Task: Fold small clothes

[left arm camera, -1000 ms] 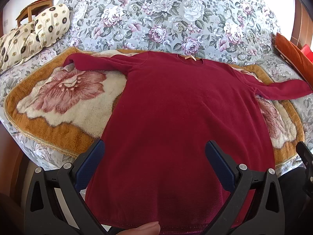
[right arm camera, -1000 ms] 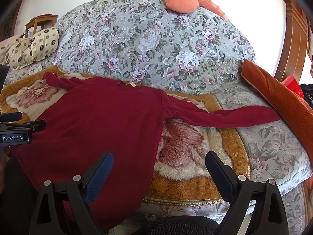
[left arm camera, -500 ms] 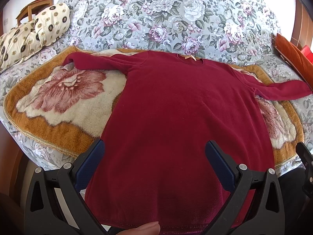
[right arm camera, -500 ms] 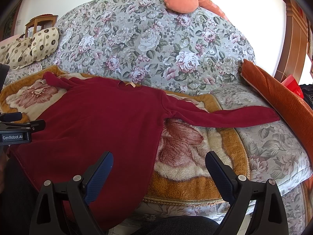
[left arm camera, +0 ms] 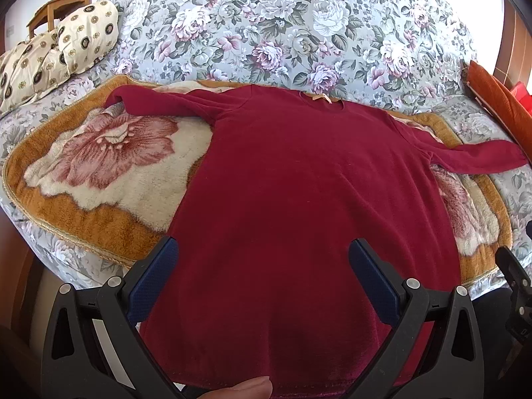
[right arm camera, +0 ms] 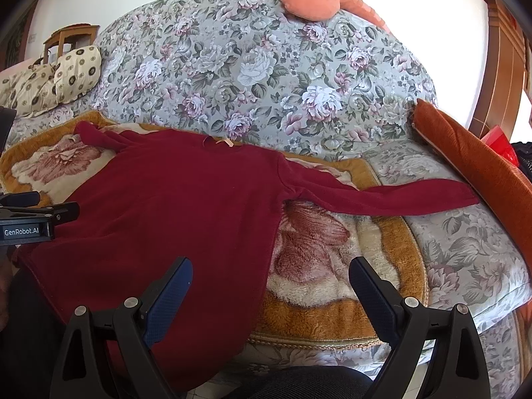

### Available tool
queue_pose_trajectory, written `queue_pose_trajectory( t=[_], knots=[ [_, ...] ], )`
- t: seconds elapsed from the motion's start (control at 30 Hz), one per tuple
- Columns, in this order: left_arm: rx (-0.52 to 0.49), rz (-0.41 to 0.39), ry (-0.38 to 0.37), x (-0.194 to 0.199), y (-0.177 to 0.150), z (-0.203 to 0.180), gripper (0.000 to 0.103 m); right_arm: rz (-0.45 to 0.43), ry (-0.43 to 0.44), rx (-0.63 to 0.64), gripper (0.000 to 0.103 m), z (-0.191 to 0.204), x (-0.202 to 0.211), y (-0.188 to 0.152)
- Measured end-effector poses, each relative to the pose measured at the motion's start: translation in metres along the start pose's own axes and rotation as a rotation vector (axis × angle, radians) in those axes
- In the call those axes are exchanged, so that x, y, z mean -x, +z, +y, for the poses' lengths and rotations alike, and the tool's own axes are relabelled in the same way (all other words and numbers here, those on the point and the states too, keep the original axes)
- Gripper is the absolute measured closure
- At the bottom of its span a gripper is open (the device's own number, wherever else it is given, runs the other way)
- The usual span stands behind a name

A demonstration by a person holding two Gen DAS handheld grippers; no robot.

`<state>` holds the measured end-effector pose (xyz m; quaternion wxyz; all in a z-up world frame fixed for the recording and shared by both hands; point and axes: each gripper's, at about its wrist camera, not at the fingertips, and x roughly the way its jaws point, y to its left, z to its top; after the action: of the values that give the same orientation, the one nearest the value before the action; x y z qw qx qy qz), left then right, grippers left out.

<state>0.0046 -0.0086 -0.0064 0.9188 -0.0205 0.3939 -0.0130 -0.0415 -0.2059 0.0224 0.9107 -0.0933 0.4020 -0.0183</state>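
Note:
A dark red long-sleeved sweater (left arm camera: 299, 193) lies flat, front down, on a plush flower blanket (left arm camera: 109, 153) over a floral sofa, both sleeves spread out sideways. Its hem hangs over the sofa's front edge. My left gripper (left arm camera: 262, 266) is open and empty, hovering above the lower body of the sweater. My right gripper (right arm camera: 271, 286) is open and empty, above the sweater's right side seam (right arm camera: 269, 246) and the blanket. The sweater also shows in the right wrist view (right arm camera: 173, 206), with its right sleeve (right arm camera: 399, 196) stretched toward an orange cushion.
The floral sofa back (left arm camera: 282, 33) rises behind the sweater. Cream patterned pillows (left arm camera: 56, 56) sit at far left, an orange bolster cushion (right arm camera: 482, 166) at right. An orange cushion (right arm camera: 312, 1) rests on top of the sofa back. The left gripper's body (right arm camera: 30, 219) shows at the left edge.

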Motion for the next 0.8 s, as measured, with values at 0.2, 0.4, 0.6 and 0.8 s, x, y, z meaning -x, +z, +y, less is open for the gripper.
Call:
queue_pose_trajectory(
  t=[0.2,0.4,0.6,0.8],
  knots=[
    [0.013,0.011,-0.022,-0.001,0.001,0.001,0.000,0.012,0.005,0.017,0.009,0.009,-0.004,0.003],
    [0.042,0.042,-0.050,-0.005,0.004,0.004,0.000,0.025,0.011,0.037,0.009,0.016,-0.008,0.005],
    [0.069,0.068,-0.079,-0.010,0.006,0.012,0.000,0.014,0.030,0.024,0.009,0.018,-0.008,0.008],
    [0.088,0.084,-0.101,-0.013,0.007,0.017,0.000,0.018,0.056,0.018,0.009,0.025,-0.012,0.012]
  ],
)
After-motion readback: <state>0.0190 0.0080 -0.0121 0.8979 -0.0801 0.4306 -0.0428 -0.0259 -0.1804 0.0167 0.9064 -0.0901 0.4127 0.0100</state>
